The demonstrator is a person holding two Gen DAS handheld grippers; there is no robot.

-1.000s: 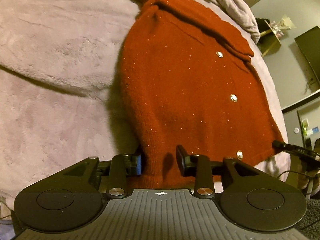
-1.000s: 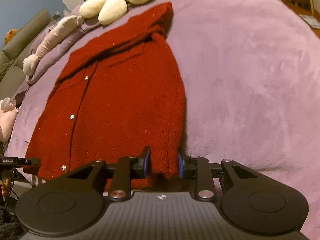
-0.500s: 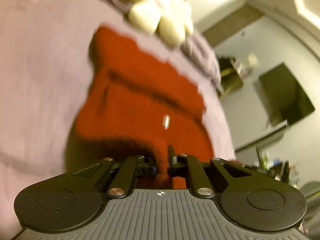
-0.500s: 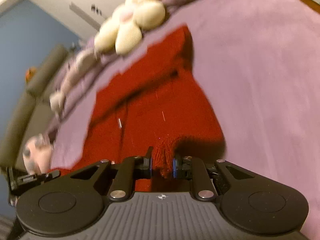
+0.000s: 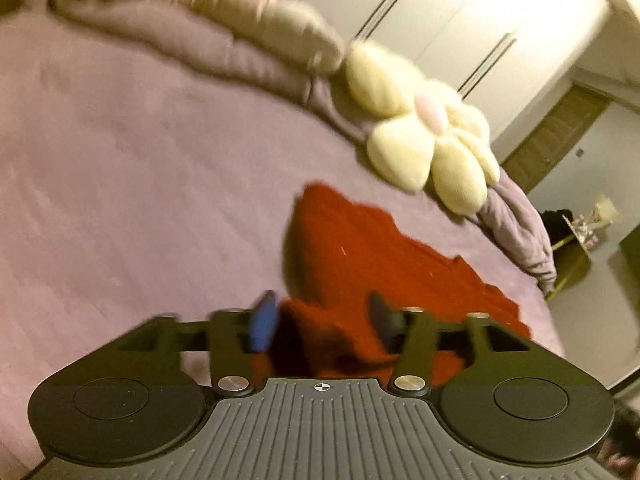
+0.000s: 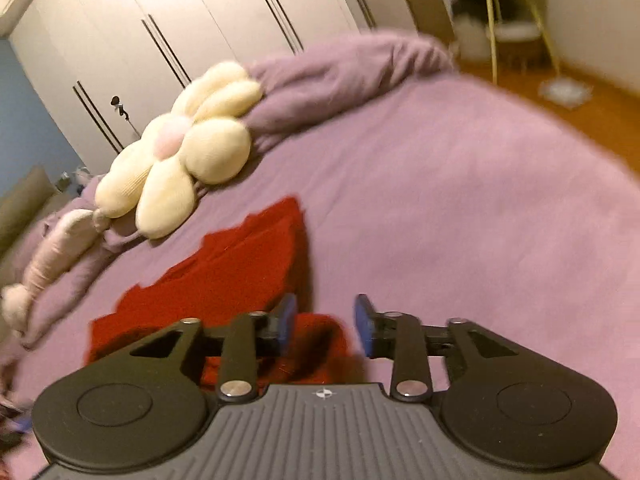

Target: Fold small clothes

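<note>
A red knitted cardigan point(image 5: 372, 256) lies on a purple bedspread point(image 5: 120, 184), its lower part doubled over toward the collar. My left gripper point(image 5: 324, 320) is open, jaws apart over the folded hem, not pinching it. In the right wrist view the cardigan point(image 6: 240, 272) shows left of centre. My right gripper point(image 6: 325, 324) is open, with the hem's right corner lying under its left finger. Both views are blurred.
A cream flower-shaped cushion point(image 5: 432, 144) lies just beyond the cardigan's collar; it also shows in the right wrist view point(image 6: 180, 148). A pale bolster point(image 5: 248, 16) and a bunched purple blanket point(image 6: 344, 76) run along the far edge. White wardrobe doors point(image 6: 168, 24) stand behind.
Both grippers were shut on the cardigan's hem, carried it up and forward toward the collar, then opened and let it go. The lower half now lies folded over.
</note>
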